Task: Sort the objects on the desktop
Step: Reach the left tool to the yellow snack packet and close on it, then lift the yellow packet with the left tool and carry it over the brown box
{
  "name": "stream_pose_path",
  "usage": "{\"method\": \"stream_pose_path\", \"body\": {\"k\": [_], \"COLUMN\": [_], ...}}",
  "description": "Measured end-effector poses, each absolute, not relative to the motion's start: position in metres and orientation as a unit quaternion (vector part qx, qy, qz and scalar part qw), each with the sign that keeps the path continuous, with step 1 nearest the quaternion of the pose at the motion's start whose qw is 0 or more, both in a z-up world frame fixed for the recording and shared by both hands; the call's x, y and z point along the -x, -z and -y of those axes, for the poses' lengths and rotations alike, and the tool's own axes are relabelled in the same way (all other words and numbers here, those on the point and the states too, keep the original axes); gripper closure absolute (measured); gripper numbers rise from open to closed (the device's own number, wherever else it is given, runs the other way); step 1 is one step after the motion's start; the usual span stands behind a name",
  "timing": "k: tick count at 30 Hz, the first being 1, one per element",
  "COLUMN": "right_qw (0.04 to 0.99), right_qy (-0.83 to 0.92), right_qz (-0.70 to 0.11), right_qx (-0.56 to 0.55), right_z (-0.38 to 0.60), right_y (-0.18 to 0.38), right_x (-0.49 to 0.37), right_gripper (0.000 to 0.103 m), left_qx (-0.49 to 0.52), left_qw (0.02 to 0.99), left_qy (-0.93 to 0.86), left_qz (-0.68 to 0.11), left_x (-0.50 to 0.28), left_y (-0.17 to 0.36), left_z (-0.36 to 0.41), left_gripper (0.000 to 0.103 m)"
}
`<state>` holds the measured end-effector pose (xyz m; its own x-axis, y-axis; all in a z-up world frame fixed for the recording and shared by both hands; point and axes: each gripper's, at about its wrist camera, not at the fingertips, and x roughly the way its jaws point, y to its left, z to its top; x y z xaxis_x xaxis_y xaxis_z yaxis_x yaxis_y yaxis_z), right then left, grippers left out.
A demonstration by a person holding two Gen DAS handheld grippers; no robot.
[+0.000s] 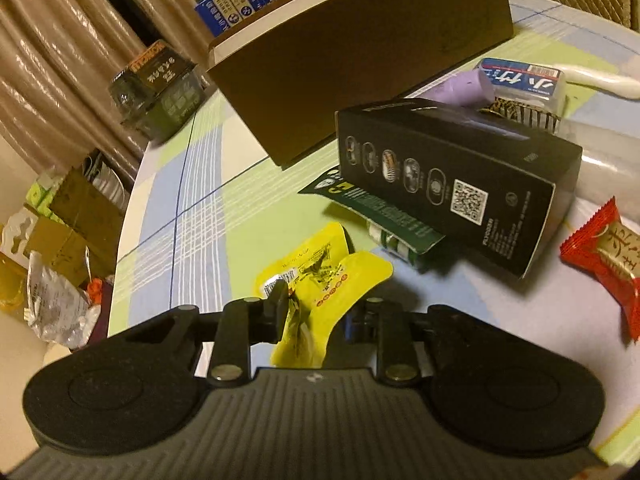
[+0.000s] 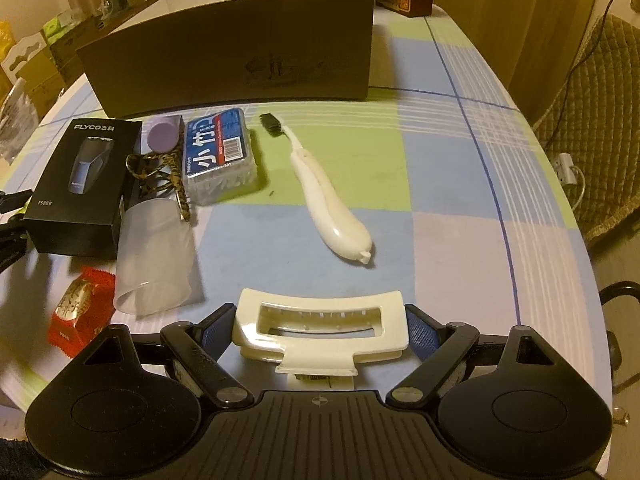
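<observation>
In the left wrist view, my left gripper (image 1: pixel 320 308) is shut on a crumpled yellow snack packet (image 1: pixel 320 276), which bends up between the fingers just above the checked tablecloth (image 1: pixel 192 208). In the right wrist view, my right gripper (image 2: pixel 320 320) stands wide, its blue pads (image 2: pixel 418 326) pressed on both ends of a white hair claw clip (image 2: pixel 320 344). An open brown cardboard box (image 2: pixel 224 52) stands at the back of the table. A black shaver box (image 1: pixel 452 196) rests tilted on a green packet (image 1: pixel 384 212). A red candy packet (image 2: pixel 78 312) lies near it.
A white toothbrush (image 2: pixel 328 204), a blue-labelled clear box (image 2: pixel 218 156), a purple cylinder (image 2: pixel 162 134), a leopard-print clip (image 2: pixel 160 172) and a translucent cup (image 2: pixel 156 256) on its side lie mid-table. A dark jar (image 1: pixel 160 92) stands by the left table edge. Cartons and bags crowd the floor beyond.
</observation>
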<state>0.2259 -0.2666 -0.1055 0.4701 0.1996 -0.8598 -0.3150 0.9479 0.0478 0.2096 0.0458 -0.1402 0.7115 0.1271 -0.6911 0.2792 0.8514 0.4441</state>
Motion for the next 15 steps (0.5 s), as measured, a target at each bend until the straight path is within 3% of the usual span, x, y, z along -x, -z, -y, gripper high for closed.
{"method": "stream_pose_path", "body": {"k": [15], "right_qw": [0.848], "right_qy": [-0.151], "right_qz": [-0.499], "right_qx": [0.096], "right_z": [0.254], "right_y": [0.108], "right_x": [-0.235], "right_gripper": [0.019], "left_qx": [-0.085], "left_qw": [0.906], "left_qy": [0.035], "left_qz": [-0.414], "left_x": [-0.217], "left_y": [0.08], "left_z": [-0.09], "left_gripper": [0.086]}}
